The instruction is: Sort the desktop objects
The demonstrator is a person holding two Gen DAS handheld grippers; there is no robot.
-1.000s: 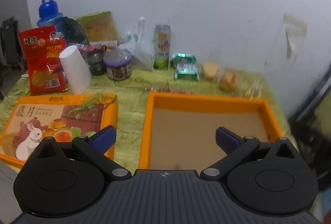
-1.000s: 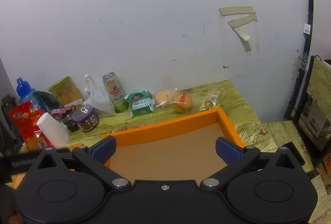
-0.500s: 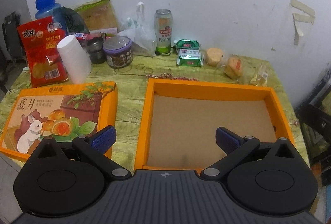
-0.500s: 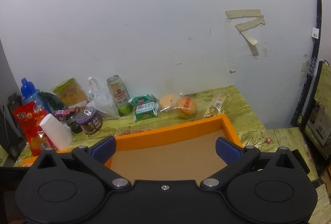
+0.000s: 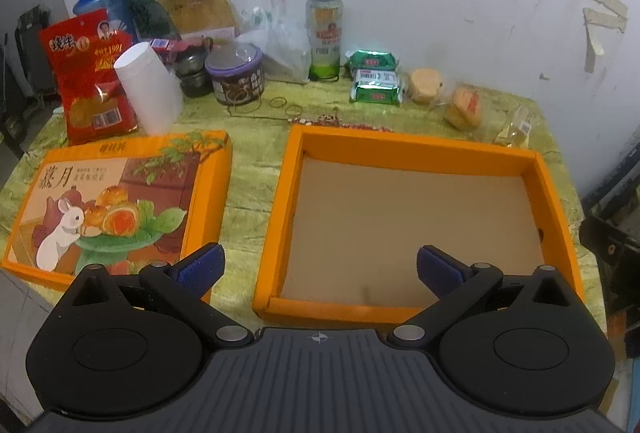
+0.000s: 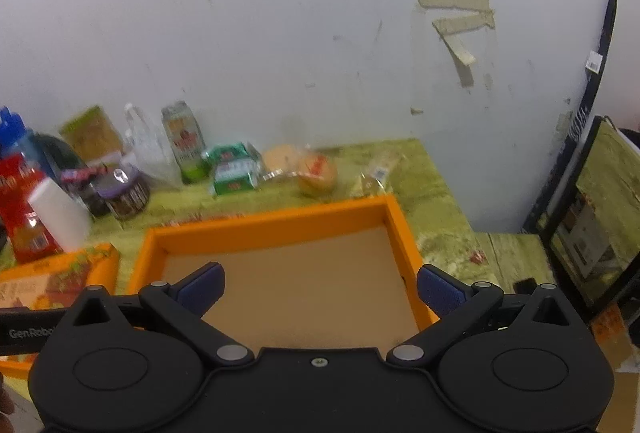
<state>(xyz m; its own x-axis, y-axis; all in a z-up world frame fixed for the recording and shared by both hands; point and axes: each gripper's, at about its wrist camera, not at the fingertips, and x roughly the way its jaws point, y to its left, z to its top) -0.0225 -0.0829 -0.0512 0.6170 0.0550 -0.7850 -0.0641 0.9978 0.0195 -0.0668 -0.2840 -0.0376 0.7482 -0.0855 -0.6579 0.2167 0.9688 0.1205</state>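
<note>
Left wrist view: the left tool (image 5: 320,269) hovers with jaws wide and empty over the near edge of an open orange box (image 5: 416,153), whose printed lid (image 5: 116,201) lies beside it on the desk (image 5: 248,193); behind them a beer can (image 5: 325,33), two green packets (image 5: 375,83), wrapped pastries (image 5: 464,105), a white cup (image 5: 149,87) and a red snack bag (image 5: 90,73) line the wall. Right wrist view: the right tool (image 6: 320,287), also wide and empty, hangs above the same box (image 6: 276,223), with the blurred row of items beyond.

black grippers, blue-padded jaws, silver pivot screws, ribbed grey body.
</note>
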